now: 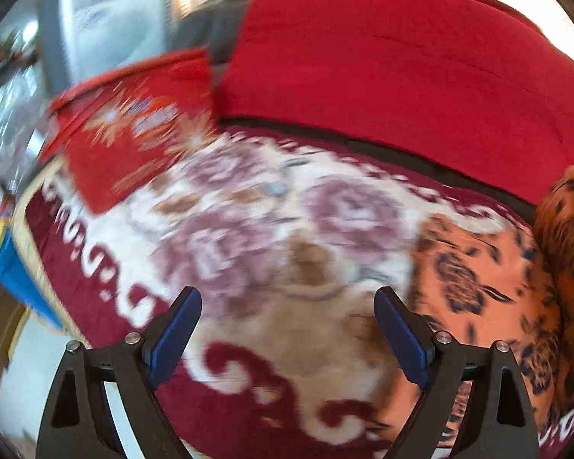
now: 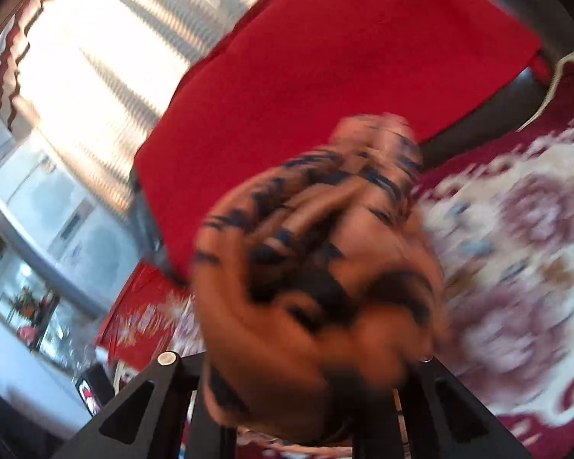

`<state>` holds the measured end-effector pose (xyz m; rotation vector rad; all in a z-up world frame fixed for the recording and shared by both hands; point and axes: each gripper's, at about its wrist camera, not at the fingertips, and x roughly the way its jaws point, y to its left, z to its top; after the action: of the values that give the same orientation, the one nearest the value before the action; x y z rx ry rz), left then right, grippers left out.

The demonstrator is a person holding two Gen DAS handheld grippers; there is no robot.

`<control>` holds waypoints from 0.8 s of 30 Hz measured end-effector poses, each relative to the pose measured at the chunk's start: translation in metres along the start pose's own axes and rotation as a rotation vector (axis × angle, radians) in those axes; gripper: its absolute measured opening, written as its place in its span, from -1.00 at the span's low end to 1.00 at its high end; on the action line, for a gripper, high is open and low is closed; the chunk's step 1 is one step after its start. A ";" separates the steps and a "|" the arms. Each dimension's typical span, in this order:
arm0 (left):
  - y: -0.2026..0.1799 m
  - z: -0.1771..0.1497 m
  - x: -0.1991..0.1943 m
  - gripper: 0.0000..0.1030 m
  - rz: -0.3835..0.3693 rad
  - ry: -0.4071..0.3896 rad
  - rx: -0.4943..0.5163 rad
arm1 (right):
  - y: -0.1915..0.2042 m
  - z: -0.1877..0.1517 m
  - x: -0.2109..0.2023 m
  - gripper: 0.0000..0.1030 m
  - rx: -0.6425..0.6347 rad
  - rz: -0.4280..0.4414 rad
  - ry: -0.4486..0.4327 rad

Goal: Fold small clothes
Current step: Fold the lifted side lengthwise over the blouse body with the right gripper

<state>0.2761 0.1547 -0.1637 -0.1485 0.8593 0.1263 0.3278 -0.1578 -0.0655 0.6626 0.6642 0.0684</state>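
Two grippers are ours here, and both views are smeared by blur. We take the rug (image 1: 279,229) as our landmark: a plush, thick-piled sheet, cream in the middle with mauve flowers and a maroon scrolled border. Our left gripper (image 1: 287,329) hovers over its near part with the blue-padded fingers (image 1: 176,336) spread wide apart and nothing between them.

The cloth (image 1: 490,279), a thin orange fabric printed with dark leaf shapes, lies on the right side of the rug in the left view, its far end bunched upward. In the right view a crumpled wad of the same cloth (image 2: 317,267) fills the space in front of our right gripper (image 2: 306,394), raised above the rug (image 2: 516,248). The wad hides the fingertips, so we cannot tell whether those tongs are together or apart.

Behind the rug a red blanket (image 1: 401,65), matte and softly quilted, drapes over a dark seat back. At the rug's far left corner sits a flat red cushion (image 1: 134,134) with a shiny starburst print. Off the rug's left edge we see a blue box (image 1: 11,267); its contents do not show.
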 end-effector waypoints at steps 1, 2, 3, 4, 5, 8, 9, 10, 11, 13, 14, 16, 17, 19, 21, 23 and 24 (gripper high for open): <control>0.011 0.002 0.005 0.78 0.006 0.019 -0.034 | 0.007 -0.011 0.019 -0.67 0.001 0.008 0.042; 0.017 0.001 0.007 0.78 0.013 0.028 -0.050 | 0.011 -0.024 0.037 -0.67 0.009 0.016 0.082; 0.021 0.001 0.010 0.78 0.019 0.036 -0.060 | 0.013 -0.035 0.053 -0.67 0.020 0.022 0.118; 0.025 -0.001 0.013 0.78 0.028 0.046 -0.063 | 0.013 -0.050 0.073 -0.67 0.030 0.035 0.168; 0.025 -0.001 0.015 0.78 0.032 0.051 -0.056 | 0.012 -0.061 0.089 -0.66 0.036 0.044 0.206; 0.020 -0.001 0.016 0.78 0.022 0.051 -0.026 | 0.014 -0.093 0.128 -0.57 -0.001 0.003 0.324; 0.018 -0.001 0.014 0.78 0.014 0.047 -0.020 | 0.018 -0.096 0.128 -0.55 -0.038 0.000 0.312; 0.017 0.000 0.012 0.78 0.002 0.037 -0.017 | 0.021 -0.097 0.124 -0.38 -0.068 0.017 0.296; 0.015 0.002 0.009 0.78 -0.019 0.021 -0.019 | 0.021 -0.094 0.117 -0.25 -0.085 0.074 0.292; 0.011 0.004 -0.002 0.78 -0.070 -0.027 -0.022 | 0.019 -0.089 0.110 0.29 -0.070 0.172 0.319; 0.009 0.004 -0.007 0.78 -0.088 -0.050 -0.022 | 0.018 -0.086 0.102 0.34 -0.059 0.236 0.348; 0.003 0.003 -0.019 0.78 -0.132 -0.101 -0.013 | 0.018 -0.085 0.088 0.39 -0.085 0.281 0.361; -0.002 0.002 -0.025 0.78 -0.159 -0.124 0.003 | 0.015 -0.083 0.072 0.39 -0.113 0.292 0.337; -0.016 -0.002 -0.033 0.78 -0.215 -0.149 0.051 | 0.008 -0.078 0.050 0.39 -0.120 0.336 0.283; -0.028 -0.006 -0.039 0.78 -0.254 -0.164 0.093 | -0.004 -0.069 0.027 0.38 -0.119 0.332 0.195; -0.050 -0.014 -0.036 0.78 -0.253 -0.147 0.169 | -0.018 -0.059 0.017 0.22 -0.115 0.292 0.150; -0.057 -0.016 -0.031 0.78 -0.230 -0.122 0.193 | -0.026 -0.054 0.019 0.05 -0.111 0.258 0.155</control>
<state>0.2535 0.0946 -0.1462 -0.0576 0.7226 -0.1616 0.3075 -0.1437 -0.1231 0.6371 0.7156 0.3961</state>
